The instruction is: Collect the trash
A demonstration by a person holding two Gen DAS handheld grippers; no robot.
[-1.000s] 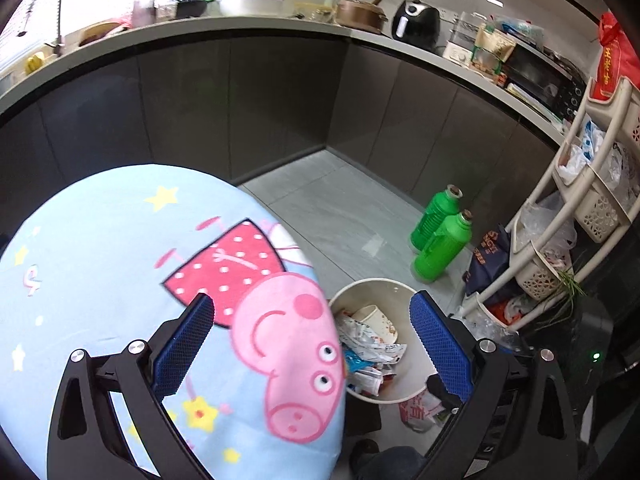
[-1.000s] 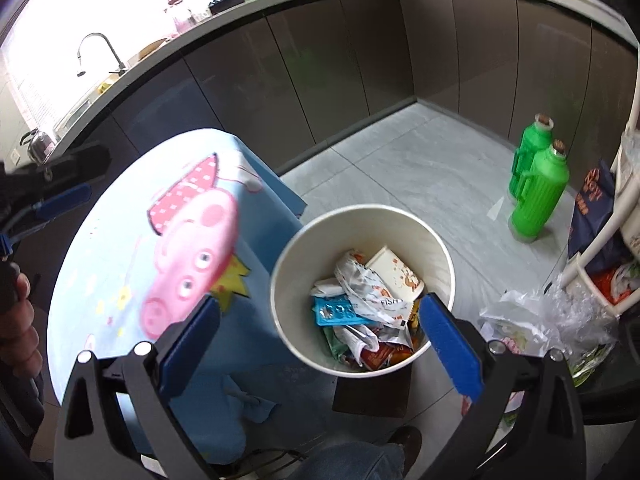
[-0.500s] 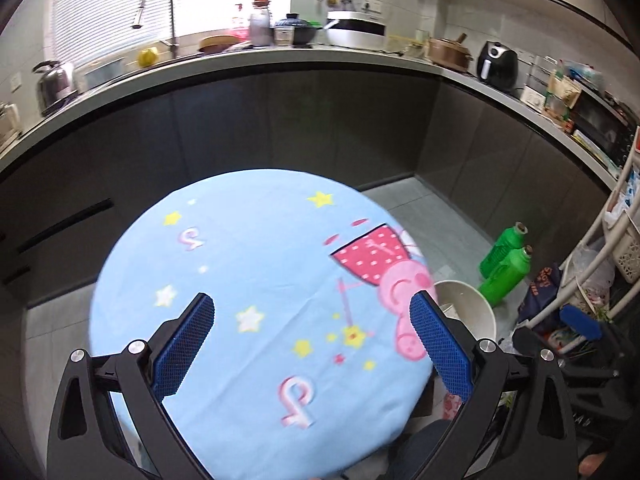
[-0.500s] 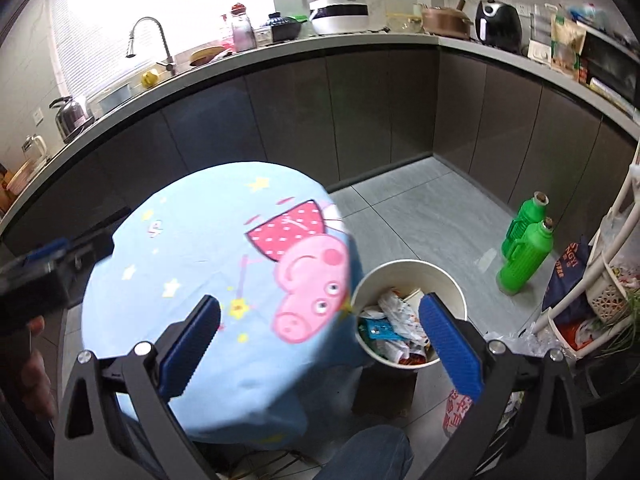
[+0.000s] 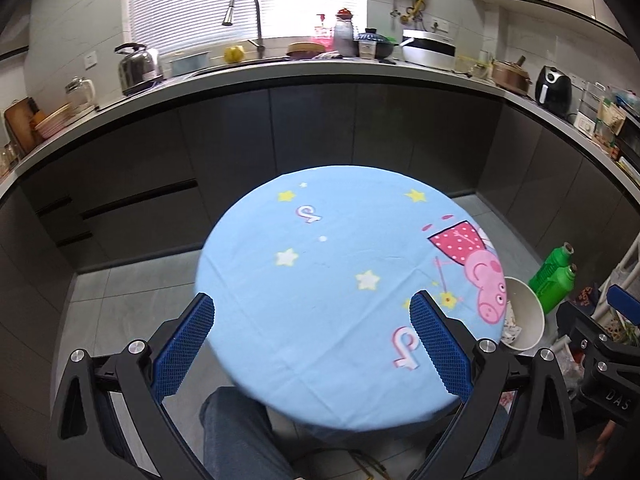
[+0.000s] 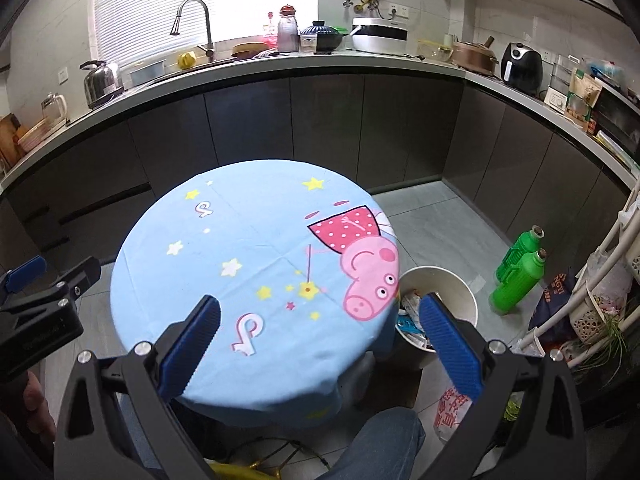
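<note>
on the far left a dark kitchen counter (image 6: 168, 80) curves along the wall, carrying a steel kettle (image 6: 100, 82) and, further right, a sink faucet (image 6: 196, 26) under the bright window

the left claw (image 5: 310, 354) hangs above the near edge of the round desk (image 5: 332, 280), its blue pads spread wide with nothing between them; in the right wrist view its black body shows at the left edge, level with the desk's left side

the desk wears a light blue cloth printed with stars and a pink cartoon pig (image 6: 368, 272) near its right edge; the cloth top is bare of any loose item

the right claw (image 6: 320, 344) hovers over the near right part of the desk, its pads also set wide apart and gripping nothing; its right pad (image 6: 448, 344) lies in front of the bin

the trash (image 6: 412, 312) sits inside the cream round bin (image 6: 460, 292), which stands on the grey tiled floor just beside the desk's right edge, partly tucked under the overhanging cloth; crumpled wrappers show in it

further right two green plastic bottles (image 6: 520, 272) stand upright on the floor, touching each other, well apart from the bin

at the far right a white tiered rack (image 6: 600, 264) holds bags and baskets, and a printed plastic bag (image 6: 452, 412) lies on the floor near it

a denim-clad knee (image 6: 384, 440) shows at the bottom
</note>
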